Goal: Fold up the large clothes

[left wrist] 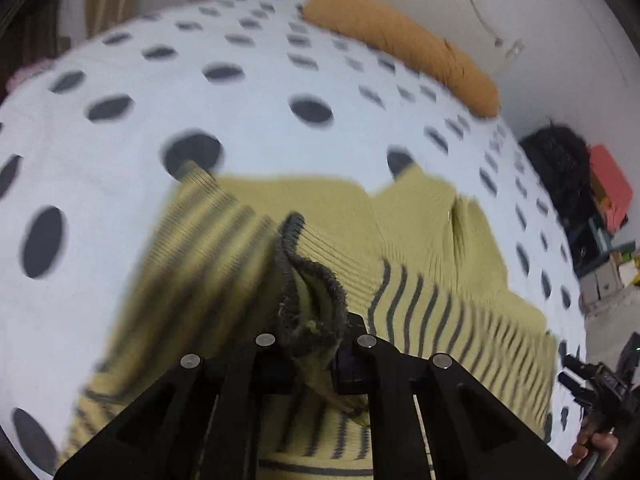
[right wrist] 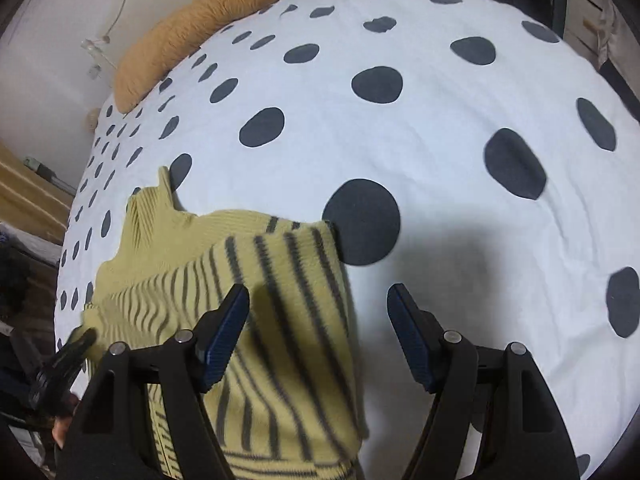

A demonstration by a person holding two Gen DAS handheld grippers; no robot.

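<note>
A yellow-green knitted sweater with dark grey stripes lies partly folded on the bed. My left gripper is shut on a dark grey ribbed edge of the sweater, which bunches up between its fingers. In the right wrist view the sweater fills the lower left. My right gripper hangs open above the sweater's right edge, with nothing between its blue pads. Each gripper shows at the edge of the other's view: the right gripper at lower right, the left gripper at lower left.
The bed has a white cover with large dark dots, also seen as the cover. An orange bolster pillow lies along the wall side. A dark bag and a red box stand beyond the bed's edge.
</note>
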